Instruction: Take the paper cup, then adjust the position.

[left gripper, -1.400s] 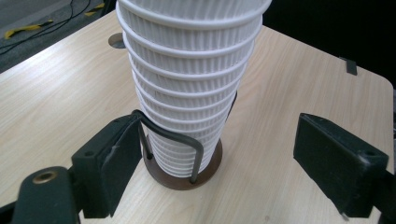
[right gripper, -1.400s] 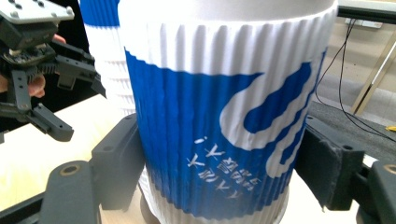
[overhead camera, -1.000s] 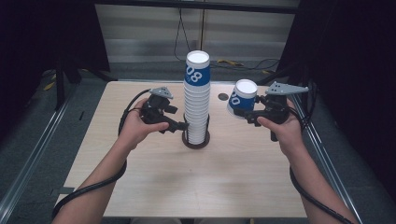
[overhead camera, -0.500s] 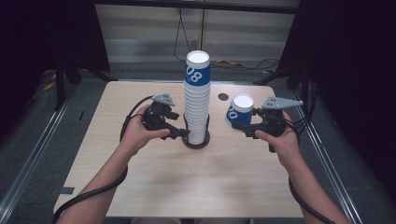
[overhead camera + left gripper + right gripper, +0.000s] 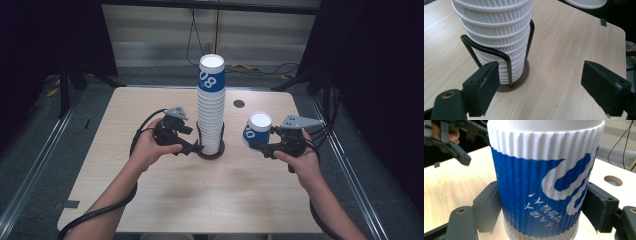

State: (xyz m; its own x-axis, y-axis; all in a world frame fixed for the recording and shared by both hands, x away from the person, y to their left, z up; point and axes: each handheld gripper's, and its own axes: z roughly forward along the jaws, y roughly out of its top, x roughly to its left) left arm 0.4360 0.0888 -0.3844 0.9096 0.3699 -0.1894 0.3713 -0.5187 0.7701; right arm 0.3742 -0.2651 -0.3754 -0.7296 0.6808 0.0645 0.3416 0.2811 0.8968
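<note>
A tall stack of white ribbed paper cups [image 5: 211,105] stands in a black wire holder [image 5: 210,151] at the table's middle; its top cup is blue and white. My left gripper [image 5: 194,148] is open at the holder's base, left of the stack. Close up, the stack [image 5: 496,30] and the wire holder [image 5: 507,62] sit by the left jaw of the left gripper [image 5: 544,87], with bare table between the jaws. My right gripper [image 5: 257,145] is shut on a single blue-and-white cup [image 5: 258,129], held tilted above the table right of the stack. That cup [image 5: 541,177] sits between the right gripper's [image 5: 541,210] pads.
A round cable hole [image 5: 239,103] lies in the light wooden table [image 5: 200,200] behind the stack. Cables run across the floor beyond the far edge. Dark curtains flank both sides. The left gripper [image 5: 454,142] appears far off in the right gripper view.
My right gripper has carried the cup lower and nearer the person. The left gripper has dropped slightly toward the holder's base. The stack stays still.
</note>
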